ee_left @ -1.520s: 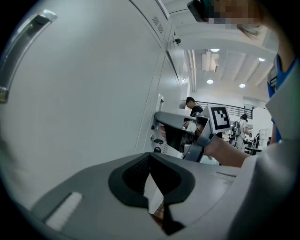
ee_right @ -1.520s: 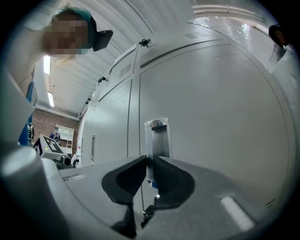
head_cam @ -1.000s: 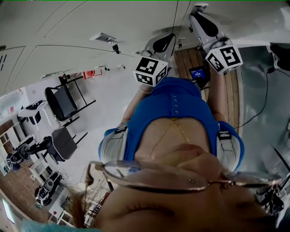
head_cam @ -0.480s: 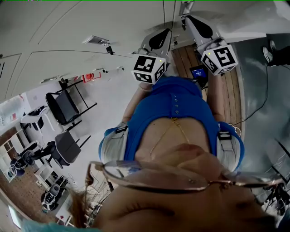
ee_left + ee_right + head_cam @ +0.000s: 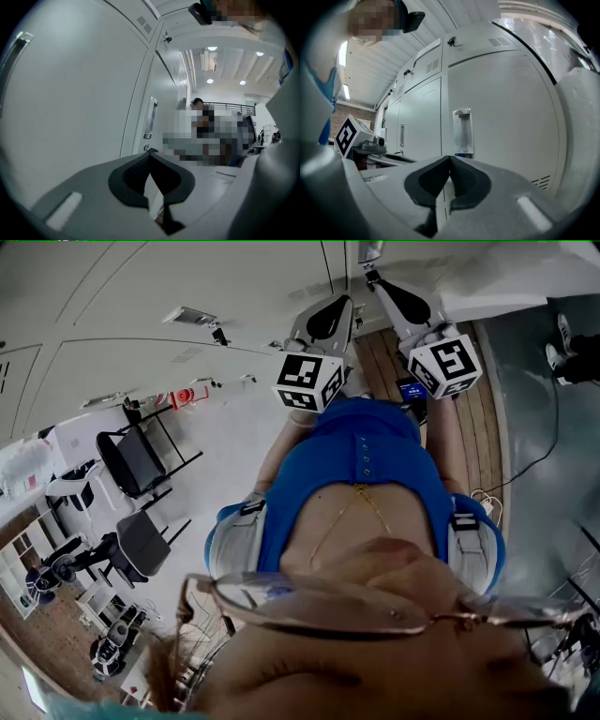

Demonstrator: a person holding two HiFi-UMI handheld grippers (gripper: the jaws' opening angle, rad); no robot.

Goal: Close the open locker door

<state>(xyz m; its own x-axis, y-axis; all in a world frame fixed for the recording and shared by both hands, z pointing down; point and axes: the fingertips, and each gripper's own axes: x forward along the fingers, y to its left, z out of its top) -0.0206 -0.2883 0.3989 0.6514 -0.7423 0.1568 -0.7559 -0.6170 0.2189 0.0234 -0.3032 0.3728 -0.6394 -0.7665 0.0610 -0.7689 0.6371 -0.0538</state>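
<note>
A row of pale grey sheet-metal lockers fills the room ahead, under a ribbed ceiling with strip lights. The right gripper has just closed: its ribbed black pads meet at the tips with nothing between them. Right in front of it stands a smooth locker door with a clear boxy handle and vent slots above; I can't tell whether it sits flush. The left gripper is closed and empty too, beside a broad flat locker front with a slim bar handle further along. Only the head view shows black folding chairs and a wooden plank strip.
</note>
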